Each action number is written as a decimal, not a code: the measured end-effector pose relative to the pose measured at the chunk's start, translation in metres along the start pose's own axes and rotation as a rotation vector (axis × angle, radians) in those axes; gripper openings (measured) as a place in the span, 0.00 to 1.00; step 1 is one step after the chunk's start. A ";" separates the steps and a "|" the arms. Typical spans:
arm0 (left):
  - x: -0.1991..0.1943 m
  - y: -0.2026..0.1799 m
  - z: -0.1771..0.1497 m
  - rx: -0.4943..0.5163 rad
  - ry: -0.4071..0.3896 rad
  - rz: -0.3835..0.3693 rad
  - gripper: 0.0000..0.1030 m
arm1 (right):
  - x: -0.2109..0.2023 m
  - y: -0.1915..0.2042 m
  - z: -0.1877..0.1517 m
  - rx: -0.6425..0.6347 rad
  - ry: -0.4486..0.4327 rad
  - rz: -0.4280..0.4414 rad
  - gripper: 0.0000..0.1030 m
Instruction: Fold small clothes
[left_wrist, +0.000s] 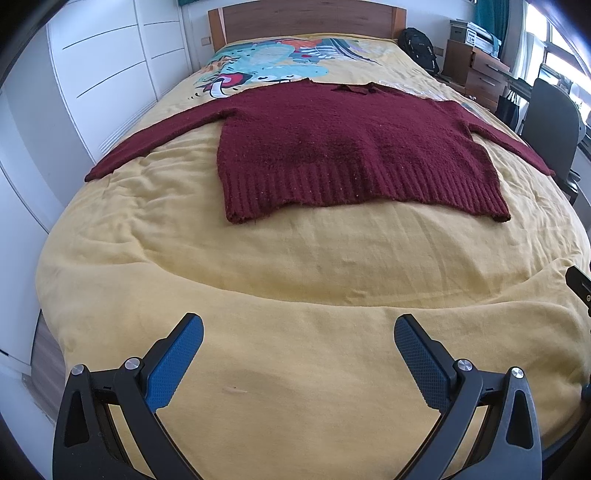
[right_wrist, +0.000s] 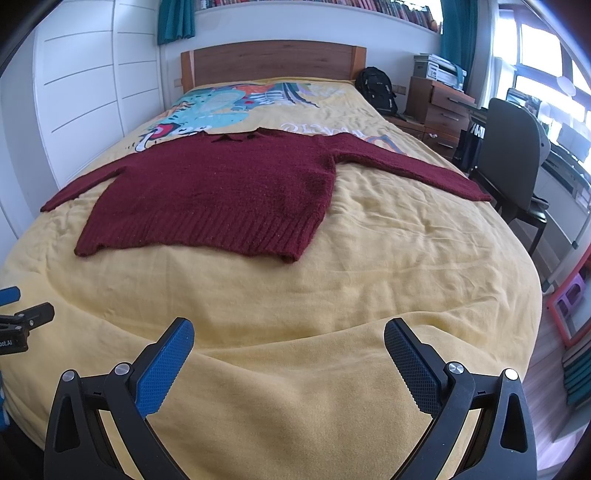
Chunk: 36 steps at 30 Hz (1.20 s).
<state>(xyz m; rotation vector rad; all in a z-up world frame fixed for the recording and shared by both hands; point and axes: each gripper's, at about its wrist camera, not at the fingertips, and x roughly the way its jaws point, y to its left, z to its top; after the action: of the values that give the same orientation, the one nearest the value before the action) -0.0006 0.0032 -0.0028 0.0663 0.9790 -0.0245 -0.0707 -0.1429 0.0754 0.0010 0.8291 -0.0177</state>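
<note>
A dark red knitted sweater (left_wrist: 351, 147) lies flat on the yellow bedspread (left_wrist: 295, 266), sleeves spread out to both sides, ribbed hem toward me. It also shows in the right wrist view (right_wrist: 221, 195). My left gripper (left_wrist: 299, 332) is open and empty over the foot of the bed, well short of the hem. My right gripper (right_wrist: 289, 336) is open and empty, also over the foot of the bed, to the right of the left one. Part of the left gripper (right_wrist: 22, 325) shows at the left edge of the right wrist view.
White wardrobe doors (left_wrist: 92, 74) run along the left of the bed. A wooden headboard (right_wrist: 273, 62) is at the far end. A black backpack (right_wrist: 376, 88), a wooden drawer unit (right_wrist: 443, 107) and a grey chair (right_wrist: 513, 158) stand on the right.
</note>
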 end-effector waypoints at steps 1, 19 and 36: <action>0.000 0.000 0.000 0.000 0.000 0.001 0.99 | 0.000 0.000 0.000 0.000 0.000 0.000 1.00; 0.004 0.001 -0.003 -0.013 0.010 -0.004 0.99 | 0.000 0.000 0.000 -0.002 0.001 -0.002 1.00; 0.007 0.003 -0.001 -0.020 0.025 -0.016 0.99 | 0.001 -0.002 0.000 0.005 0.007 0.000 1.00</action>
<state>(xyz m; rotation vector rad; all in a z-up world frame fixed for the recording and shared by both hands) 0.0024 0.0063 -0.0091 0.0402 1.0044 -0.0287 -0.0694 -0.1449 0.0747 0.0055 0.8361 -0.0197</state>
